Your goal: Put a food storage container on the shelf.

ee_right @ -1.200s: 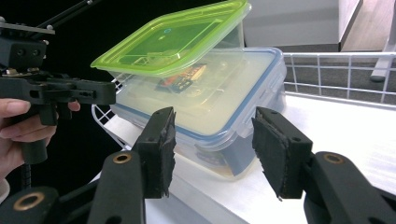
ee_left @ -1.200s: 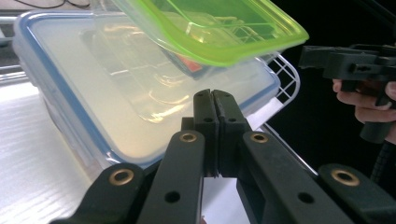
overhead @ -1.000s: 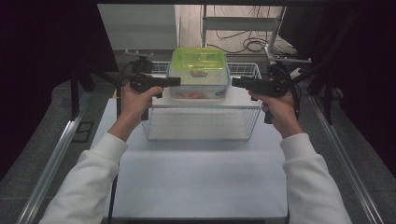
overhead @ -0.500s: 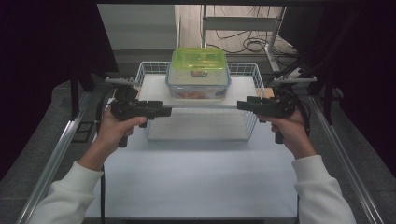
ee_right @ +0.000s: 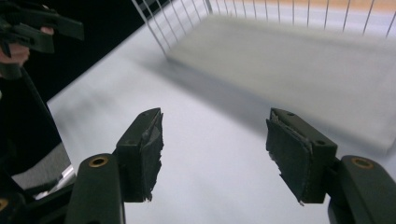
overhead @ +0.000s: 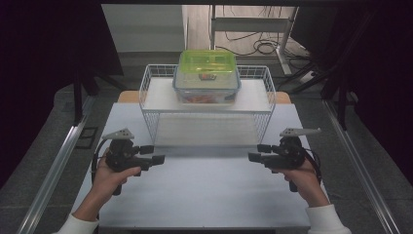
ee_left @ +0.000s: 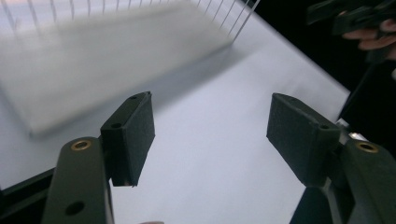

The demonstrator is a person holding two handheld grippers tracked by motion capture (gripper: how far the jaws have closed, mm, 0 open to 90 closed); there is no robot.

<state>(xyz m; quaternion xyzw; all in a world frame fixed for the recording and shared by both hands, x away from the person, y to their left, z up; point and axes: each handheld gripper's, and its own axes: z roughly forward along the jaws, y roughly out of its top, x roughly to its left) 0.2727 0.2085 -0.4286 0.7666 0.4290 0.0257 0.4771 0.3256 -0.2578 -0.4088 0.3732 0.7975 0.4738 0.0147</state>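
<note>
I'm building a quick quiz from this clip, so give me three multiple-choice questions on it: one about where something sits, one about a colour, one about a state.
1. Where is the food container?
A. on top of the wire rack
B. on the table in front of the rack
C. between one gripper's jaws

2. What colour is its lid?
A. red
B. green
C. black

3. How do the left gripper and right gripper stand?
A. both open, empty
B. both clamped on the container
C. one holding the lid

Answers: 1 A, it rests on the rack's top shelf; 2 B, the lid is bright green; 3 A, both gripper views show bare table between parted jaws.

It looks like a lab: a white table (overhead: 204, 195) framed by metal rails (overhead: 53, 180), loose cables (overhead: 263, 46) on the floor behind.
</note>
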